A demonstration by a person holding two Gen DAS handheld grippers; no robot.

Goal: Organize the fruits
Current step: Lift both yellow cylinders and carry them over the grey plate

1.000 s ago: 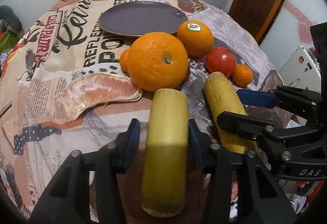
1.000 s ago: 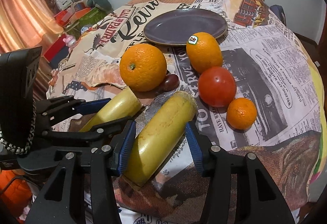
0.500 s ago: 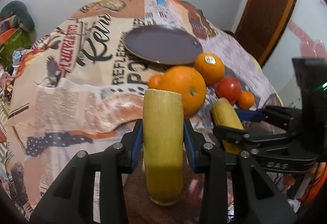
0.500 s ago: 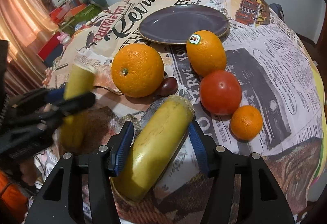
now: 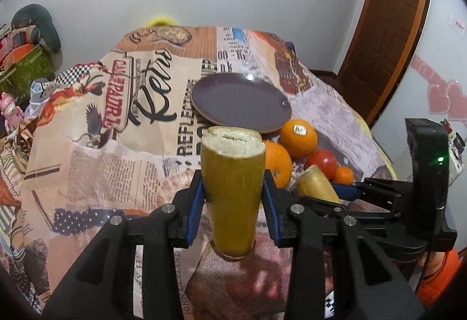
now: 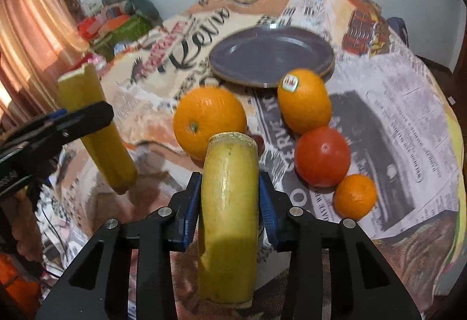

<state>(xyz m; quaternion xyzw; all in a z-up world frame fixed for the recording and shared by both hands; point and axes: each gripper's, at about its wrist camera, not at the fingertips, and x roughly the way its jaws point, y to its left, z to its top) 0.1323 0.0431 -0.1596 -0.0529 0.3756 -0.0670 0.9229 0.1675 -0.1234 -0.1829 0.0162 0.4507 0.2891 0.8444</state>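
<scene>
Two yellow stalk pieces are held. My left gripper (image 5: 233, 177) is shut on one piece (image 5: 233, 203) and holds it tilted up above the cloth; the right wrist view shows it at the left (image 6: 113, 156). My right gripper (image 6: 230, 178) has its jaws closing, and the blue pads press on the sides of the other piece (image 6: 229, 218), low over the cloth. Beyond lie a large orange (image 6: 210, 118), a stickered orange (image 6: 305, 101), a red tomato (image 6: 322, 156) and a small mandarin (image 6: 354, 196). A purple plate (image 6: 271, 54) sits behind them, with nothing on it.
A newspaper-print cloth (image 5: 122, 145) covers the round table. A small dark fruit (image 6: 260, 142) peeks out behind the right piece. Clutter and a curtain (image 6: 35, 28) stand to the left, and a brown door (image 5: 388, 28) at the far right.
The left gripper rose with its piece, which now stands steeper and higher over the cloth. The right gripper's jaws closed in on the second piece, which turned straight between them.
</scene>
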